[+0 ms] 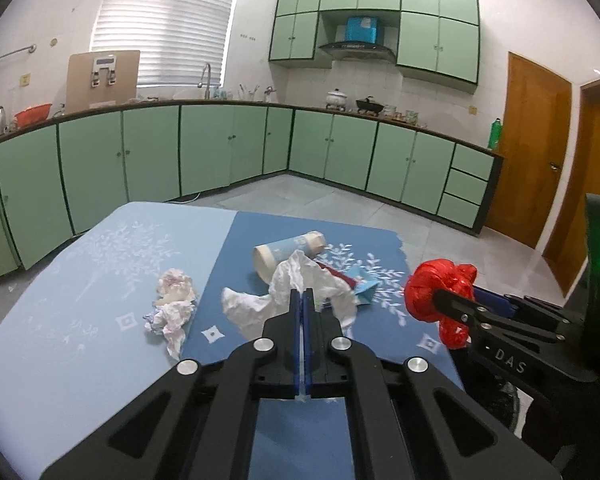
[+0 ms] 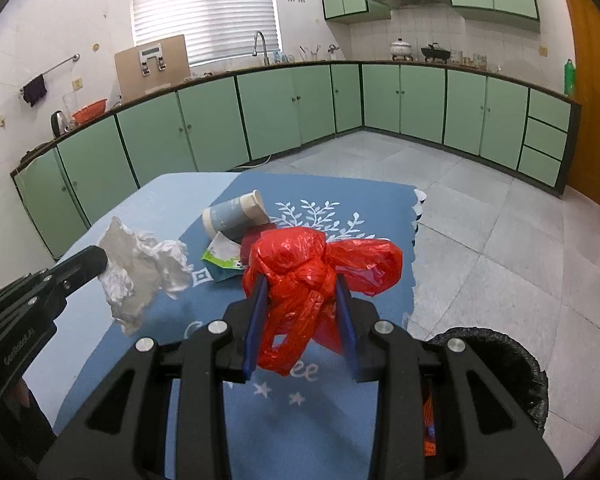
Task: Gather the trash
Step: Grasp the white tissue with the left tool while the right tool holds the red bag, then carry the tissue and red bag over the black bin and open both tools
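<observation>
My left gripper (image 1: 302, 295) is shut on a crumpled white paper (image 1: 324, 280), which hangs from its tips above the blue tablecloth (image 1: 100, 320). In the right wrist view that paper (image 2: 140, 272) dangles from the left gripper (image 2: 97, 258). My right gripper (image 2: 300, 280) is shut on a knotted red plastic bag (image 2: 300, 264), held above the cloth; the left wrist view shows the bag (image 1: 424, 288) at the right. On the table remain a tipped paper cup (image 1: 288, 250), a pinkish crumpled tissue (image 1: 172, 302) and a torn wrapper (image 2: 224, 260).
A bin with a black liner (image 2: 504, 354) stands on the floor by the table's near right corner. Green kitchen cabinets (image 1: 220, 148) run along the far walls, and wooden doors (image 1: 536, 144) stand at the right. Tiled floor (image 2: 480, 220) lies beyond the table.
</observation>
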`<state>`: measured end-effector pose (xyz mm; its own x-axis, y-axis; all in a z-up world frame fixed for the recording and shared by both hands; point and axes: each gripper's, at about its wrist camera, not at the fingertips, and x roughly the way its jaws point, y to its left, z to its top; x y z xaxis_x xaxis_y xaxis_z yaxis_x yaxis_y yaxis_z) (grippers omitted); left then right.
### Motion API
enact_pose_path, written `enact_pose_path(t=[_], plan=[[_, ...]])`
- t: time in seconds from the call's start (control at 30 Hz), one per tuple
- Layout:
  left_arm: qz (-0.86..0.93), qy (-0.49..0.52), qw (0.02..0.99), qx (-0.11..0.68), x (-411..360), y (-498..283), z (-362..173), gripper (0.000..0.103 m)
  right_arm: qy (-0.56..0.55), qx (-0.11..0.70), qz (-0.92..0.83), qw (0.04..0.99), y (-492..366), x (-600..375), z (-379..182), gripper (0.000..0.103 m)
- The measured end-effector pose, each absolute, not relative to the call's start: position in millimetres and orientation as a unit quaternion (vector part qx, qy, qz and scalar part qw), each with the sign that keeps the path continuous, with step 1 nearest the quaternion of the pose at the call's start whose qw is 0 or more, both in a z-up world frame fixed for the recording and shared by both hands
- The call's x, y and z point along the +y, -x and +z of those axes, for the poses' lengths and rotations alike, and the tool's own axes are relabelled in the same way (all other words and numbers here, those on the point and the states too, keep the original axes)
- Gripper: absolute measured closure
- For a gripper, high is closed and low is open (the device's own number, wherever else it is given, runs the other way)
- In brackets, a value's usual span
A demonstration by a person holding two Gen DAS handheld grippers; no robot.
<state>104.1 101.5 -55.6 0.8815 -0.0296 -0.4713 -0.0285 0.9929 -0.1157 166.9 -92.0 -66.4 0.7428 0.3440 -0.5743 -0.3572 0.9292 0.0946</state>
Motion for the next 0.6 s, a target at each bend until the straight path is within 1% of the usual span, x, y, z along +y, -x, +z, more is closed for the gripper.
enact_pose_path(t=[0.3,0.6], plan=[[-0.044,0.057,0.971,0.227,70,-83,-36,0.102,0.002,0.287,0.174,0.942,-136,-121,-44,0.071],[-0.102,0.053,0.97,0.214,23,-80,-24,0.102,-0.011,0.278,0.137,0.951,-119,-169,-37,0.071]])
